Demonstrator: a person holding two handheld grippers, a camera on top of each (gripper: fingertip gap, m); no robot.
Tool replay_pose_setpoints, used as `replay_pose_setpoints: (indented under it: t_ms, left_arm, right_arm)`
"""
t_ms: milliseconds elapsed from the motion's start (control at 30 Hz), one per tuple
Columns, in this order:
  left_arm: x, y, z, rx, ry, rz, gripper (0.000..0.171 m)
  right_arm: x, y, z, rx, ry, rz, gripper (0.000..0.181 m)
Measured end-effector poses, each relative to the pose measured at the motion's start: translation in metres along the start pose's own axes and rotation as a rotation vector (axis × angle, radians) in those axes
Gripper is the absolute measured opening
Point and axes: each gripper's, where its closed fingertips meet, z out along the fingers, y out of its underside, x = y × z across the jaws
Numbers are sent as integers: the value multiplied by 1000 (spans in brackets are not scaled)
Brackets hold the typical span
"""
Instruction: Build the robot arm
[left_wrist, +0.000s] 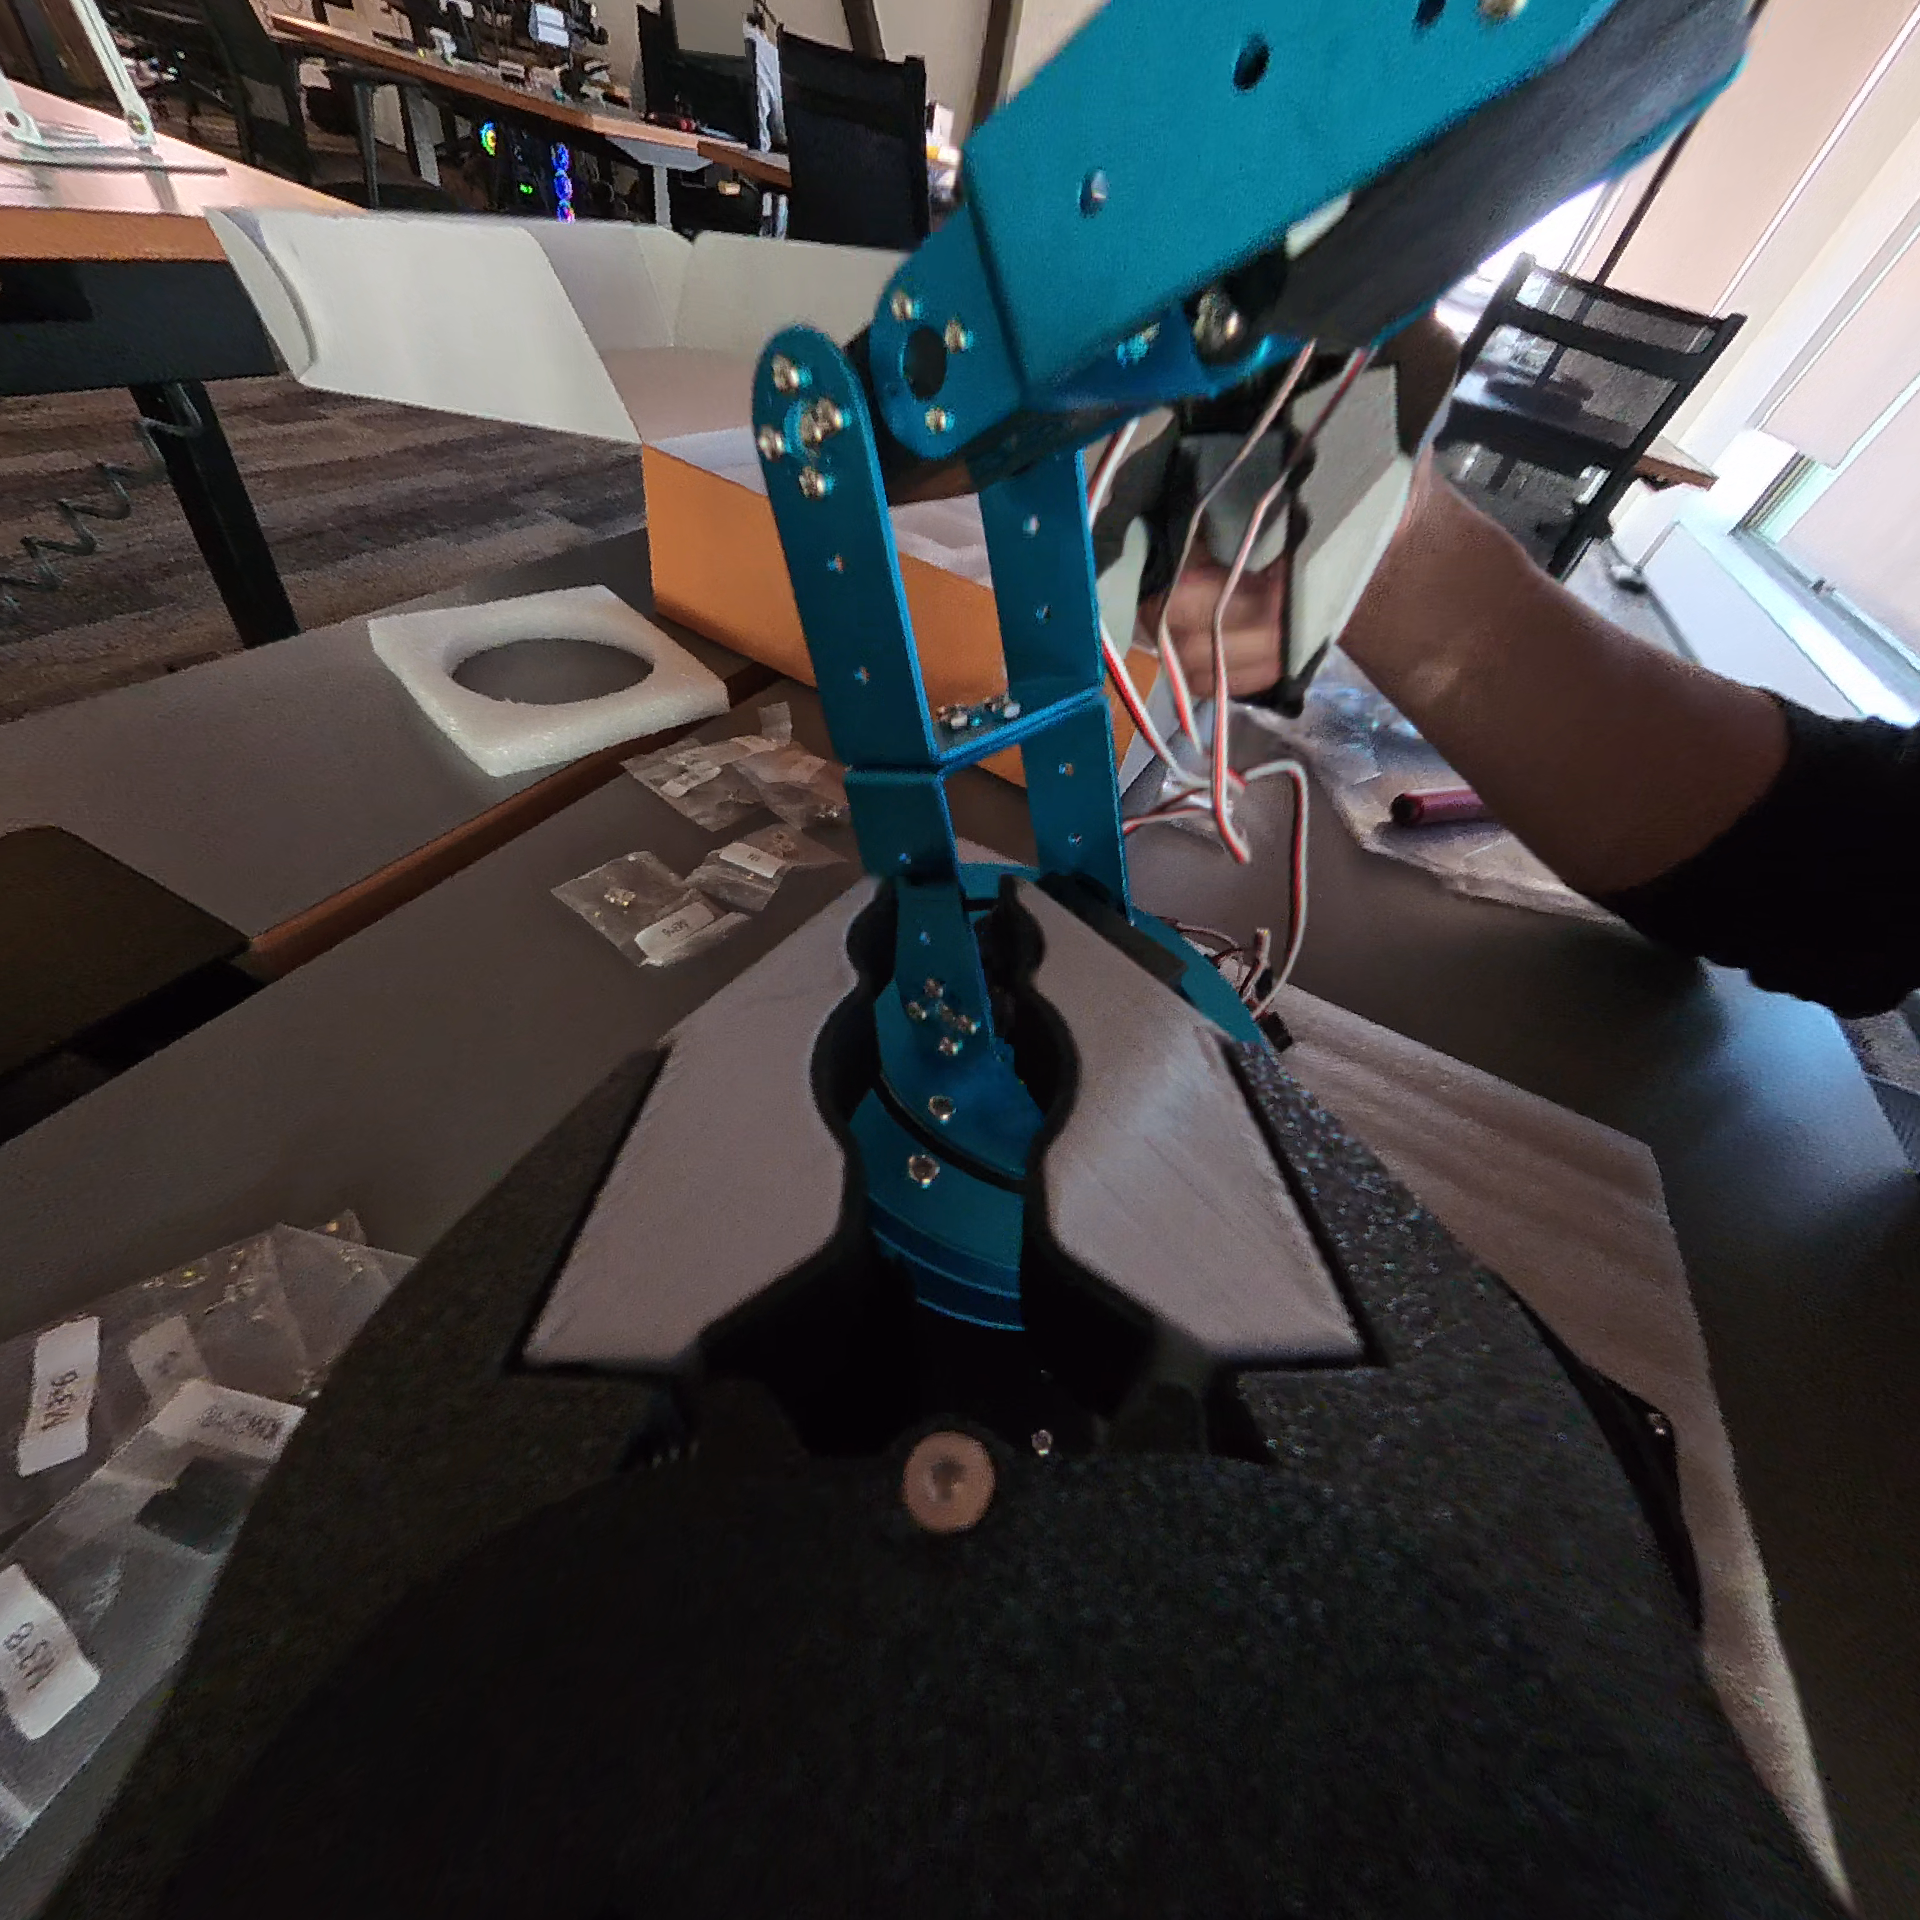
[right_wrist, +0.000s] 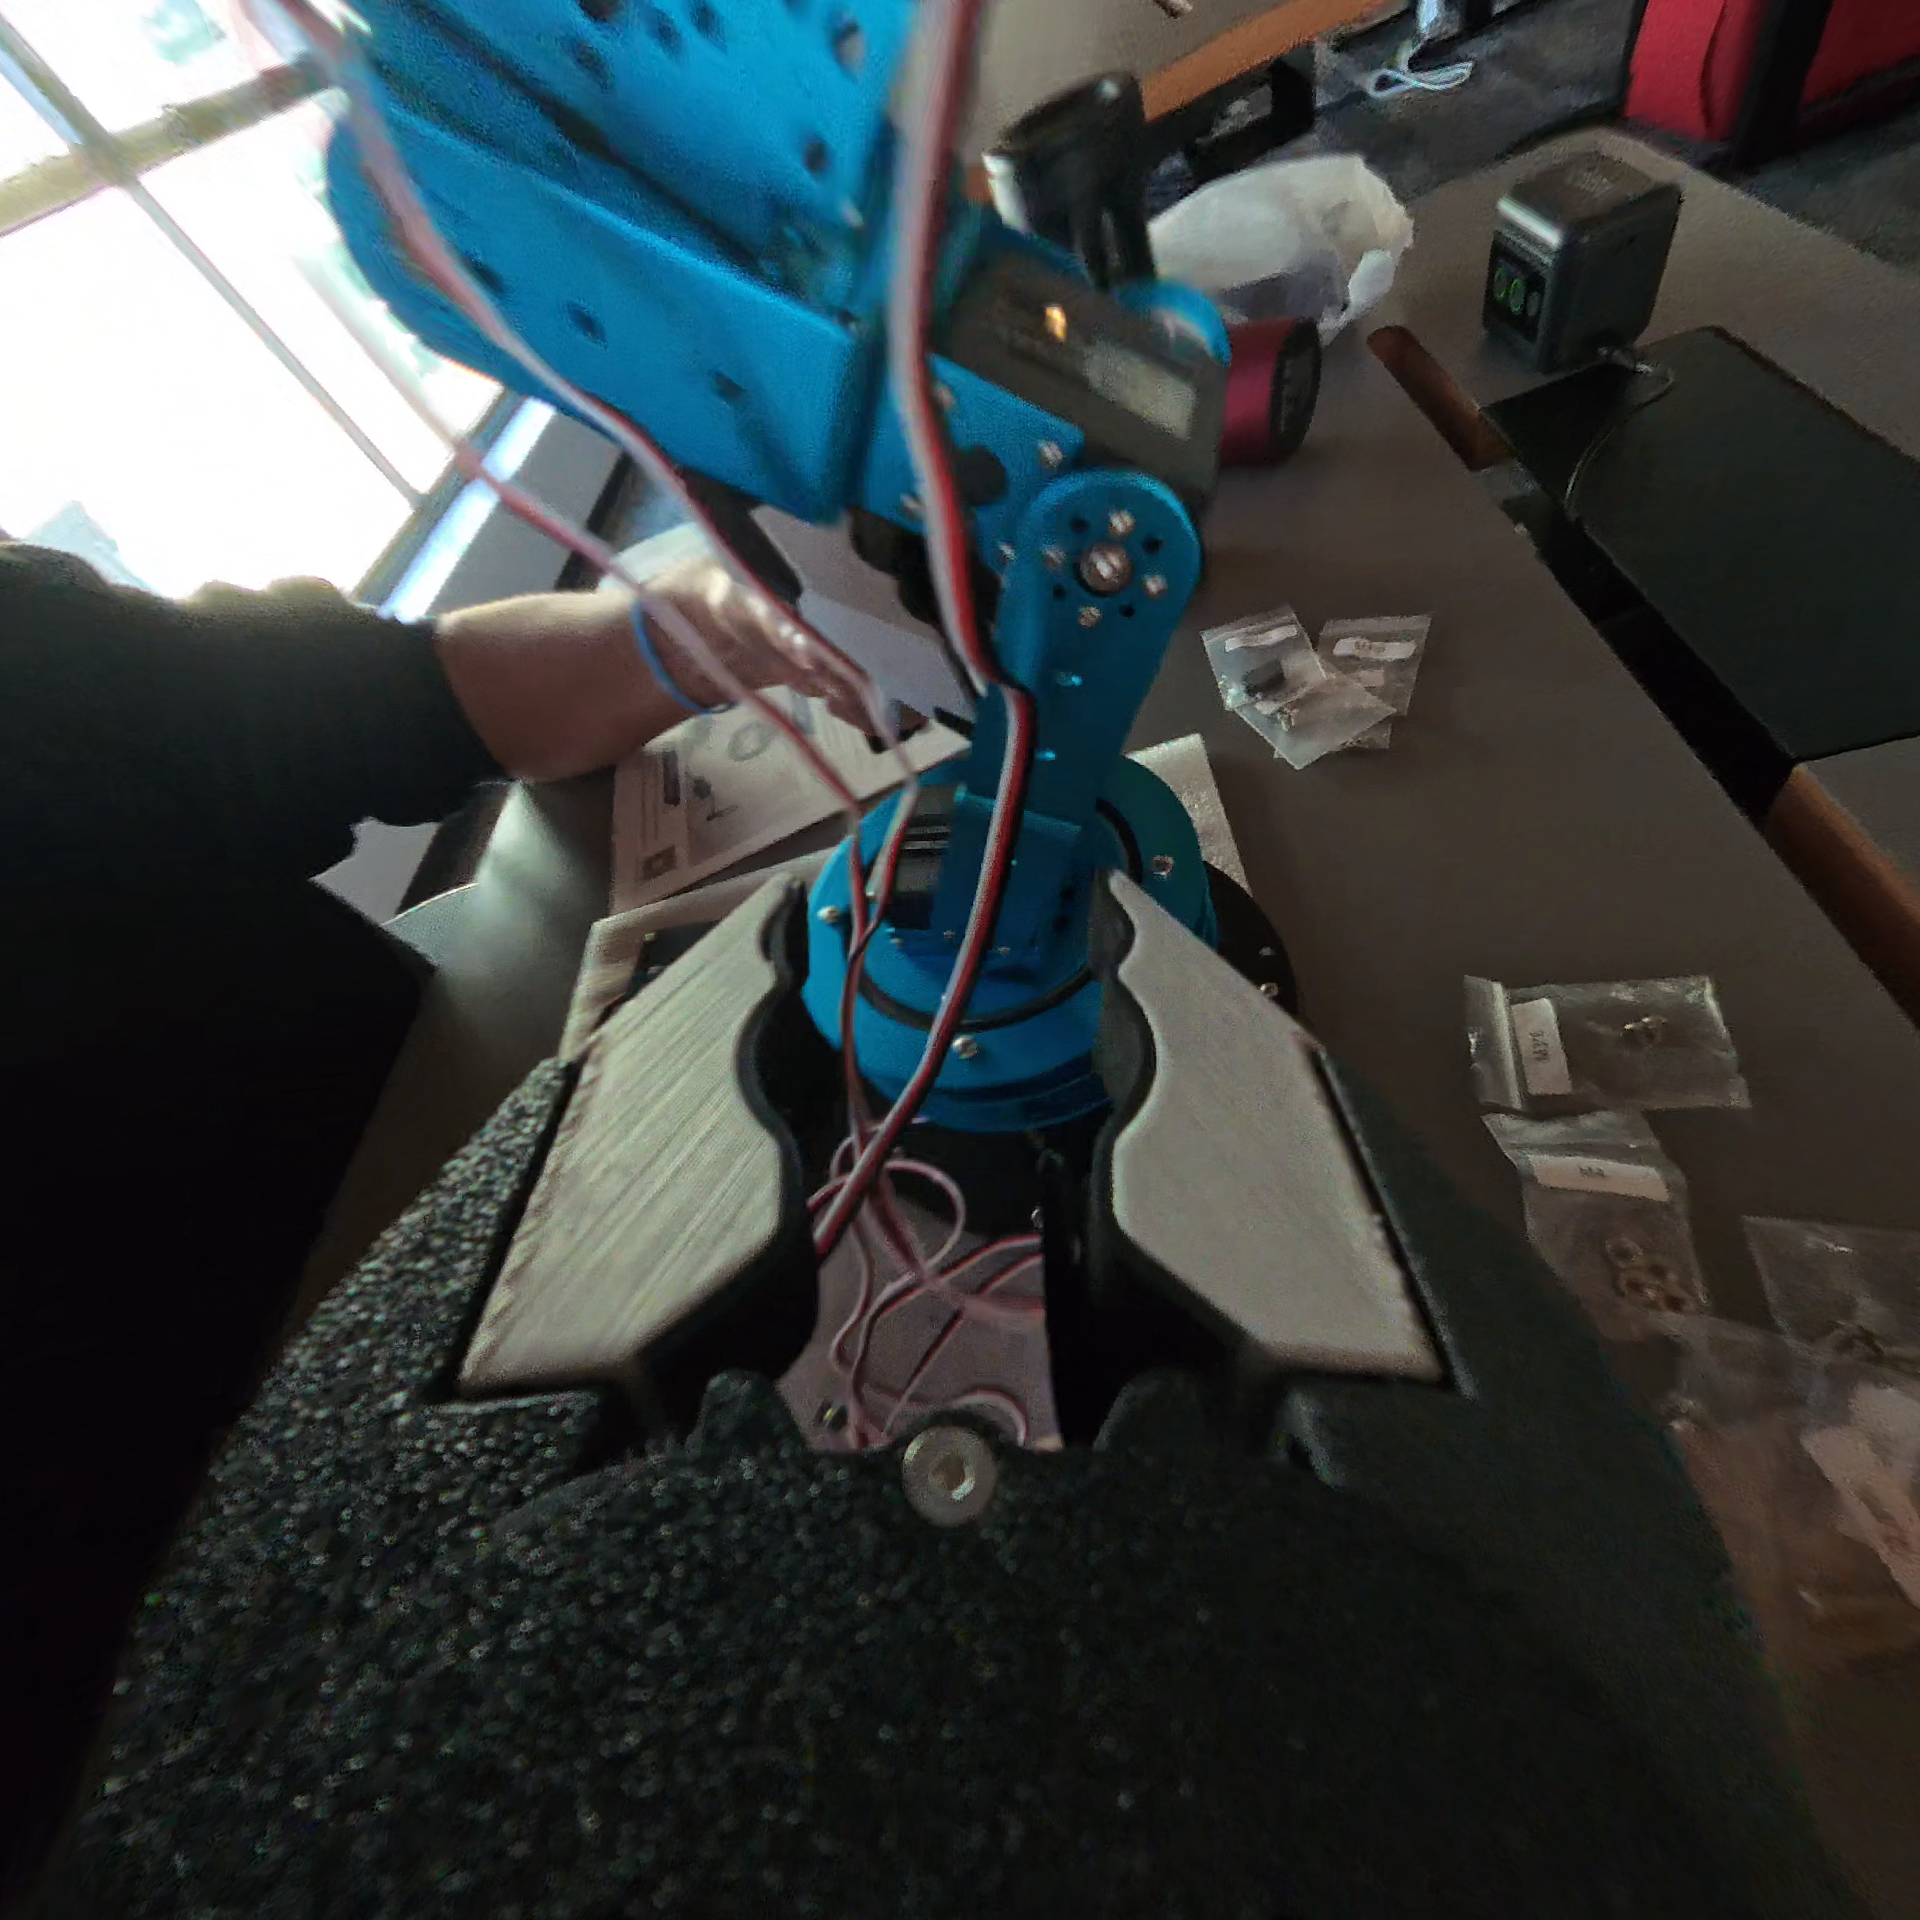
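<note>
The left gripper (left_wrist: 940, 1049) had its grey jaws pinching the lower part of a blue metal robot arm kit (left_wrist: 935, 644), clamped around the bracket just above its round base (left_wrist: 940, 1226). Beyond the jaws the arm rose upright, then bent over to the right at its upper joint. Past the jaws to the left, small clear parts bags (left_wrist: 717, 831) lay on the dark table (left_wrist: 343, 1091), with a white foam insert (left_wrist: 540, 675) and an open cardboard box (left_wrist: 727, 540) farther off. To the right, red, white and black servo wires (left_wrist: 1226, 727) hung beside a person's forearm (left_wrist: 1538, 707).

The right gripper (right_wrist: 951, 997) held its jaws spread on either side of the same kit's round base (right_wrist: 997, 997); whether they touched it could not be told. Wires (right_wrist: 894, 1195) trailed down between the jaws. Left of the jaws a hand (right_wrist: 603, 675) reached over a printed sheet (right_wrist: 727, 790); to the right lay more parts bags (right_wrist: 1309, 675), and far beyond them a small black box (right_wrist: 1579, 260).
</note>
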Motion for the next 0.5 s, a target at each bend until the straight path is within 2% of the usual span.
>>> replay_pose_setpoints:
  t_ms: [67, 133, 200, 233, 300, 367, 433, 500]
  left_arm:
    - [0, -9, -5, 29, 4, -7, 25]
    - [-2, -21, -11, 62, -13, 5, 27]
    - [-1, -31, -16, 78, -25, 25, 29]
    - [1, -36, -18, 84, -31, 38, 29]
    - [4, -45, -24, 101, -45, 60, 29]
    - [6, -53, -29, 107, -62, 74, 29]
    - [9, -62, -35, 121, -72, 93, 29]
    - [11, -71, -42, 144, -74, 101, 28]
  right_arm:
    - [-5, -20, -25, 50, -3, -37, 54]
    - [8, -50, -40, 137, 79, -56, 52]
    - [7, -75, -42, 191, 48, -38, 43]
    - [-1, -84, -41, 211, -12, -27, 32]
    - [-17, -90, -35, 204, -129, -4, 21]
    - [-22, -88, -36, 210, -160, 12, 10]
    - [-38, -86, -48, 253, -260, 53, 7]
    - [-52, -84, -66, 306, -359, 112, 13]
